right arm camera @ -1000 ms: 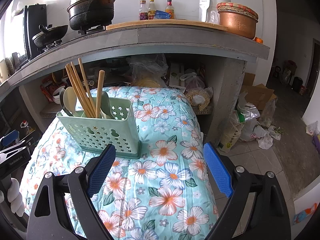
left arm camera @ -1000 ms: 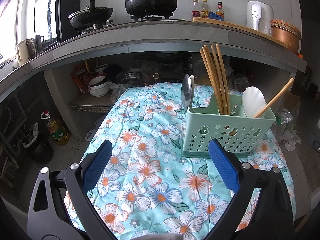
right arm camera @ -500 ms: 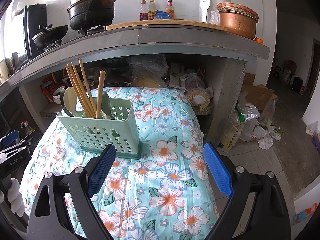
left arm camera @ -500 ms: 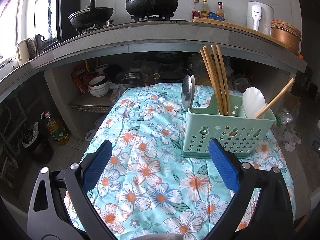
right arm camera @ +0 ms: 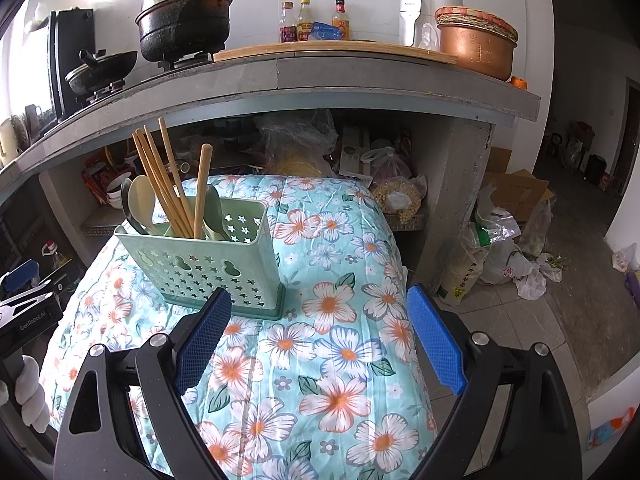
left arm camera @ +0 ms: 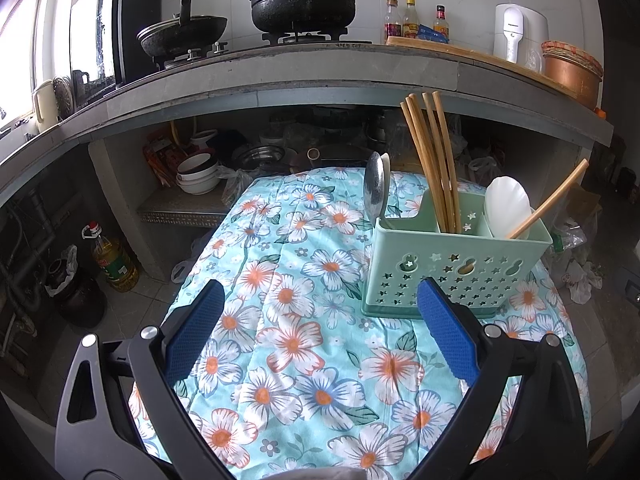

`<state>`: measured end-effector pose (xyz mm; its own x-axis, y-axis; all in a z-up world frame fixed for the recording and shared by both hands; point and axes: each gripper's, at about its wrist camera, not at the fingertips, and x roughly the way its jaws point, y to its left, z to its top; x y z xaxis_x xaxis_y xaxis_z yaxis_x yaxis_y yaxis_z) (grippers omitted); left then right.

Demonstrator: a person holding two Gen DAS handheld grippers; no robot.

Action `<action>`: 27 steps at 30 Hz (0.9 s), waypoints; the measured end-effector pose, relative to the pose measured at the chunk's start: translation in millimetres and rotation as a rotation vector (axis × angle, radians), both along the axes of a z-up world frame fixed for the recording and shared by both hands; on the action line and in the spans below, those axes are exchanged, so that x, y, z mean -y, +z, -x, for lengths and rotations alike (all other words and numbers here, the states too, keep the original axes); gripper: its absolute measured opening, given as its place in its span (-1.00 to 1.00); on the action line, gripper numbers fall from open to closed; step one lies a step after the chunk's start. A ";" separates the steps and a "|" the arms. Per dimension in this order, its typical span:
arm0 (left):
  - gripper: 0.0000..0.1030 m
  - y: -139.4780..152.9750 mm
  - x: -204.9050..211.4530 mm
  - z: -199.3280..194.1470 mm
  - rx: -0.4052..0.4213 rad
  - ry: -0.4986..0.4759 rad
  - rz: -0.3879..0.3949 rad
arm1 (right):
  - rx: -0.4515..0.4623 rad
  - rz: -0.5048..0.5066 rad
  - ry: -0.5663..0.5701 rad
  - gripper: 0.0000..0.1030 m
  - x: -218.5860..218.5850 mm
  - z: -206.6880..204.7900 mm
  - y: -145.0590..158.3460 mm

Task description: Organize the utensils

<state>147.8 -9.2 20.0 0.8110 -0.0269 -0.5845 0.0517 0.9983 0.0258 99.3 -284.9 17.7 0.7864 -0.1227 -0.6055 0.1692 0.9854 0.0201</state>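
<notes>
Caddy (left arm camera: 460, 268) mint, star-perforated; chopsticks (left arm camera: 434, 160), spoons (left arm camera: 376, 188) upright inside.

My left gripper (left arm camera: 318, 322) hangs with its 2 blue fingers (left arm camera: 194, 330) spread wide, holding nothing. My right gripper (right arm camera: 320, 330) matches it, fingers (right arm camera: 434, 340) wide apart and empty.

Both grippers look alike. The left gripper (left arm camera: 318, 312) has black angular plastic arms with triangular cut-outs, round silver screw heads behind the fingers, and blue dimpled pads (left arm camera: 194, 330) on their inner faces. The right gripper (right arm camera: 320, 318) matches, blue pads (right arm camera: 434, 338) included. A white-gloved hand (right arm camera: 30, 394) grips a black body lettered "GenRobot.AI".
</notes>
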 end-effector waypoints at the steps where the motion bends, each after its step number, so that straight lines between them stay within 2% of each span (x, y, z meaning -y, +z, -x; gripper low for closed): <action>1: 0.81 0.2 0.1 -0.1 0.001 0.001 -0.001 | 0.001 0.001 0.000 0.69 -0.1 -0.1 0.1; 27: 0.81 4.0 -3.7 -3.4 -0.008 0.013 0.004 | 0.001 -0.007 0.006 0.69 0.8 -2.0 -1.0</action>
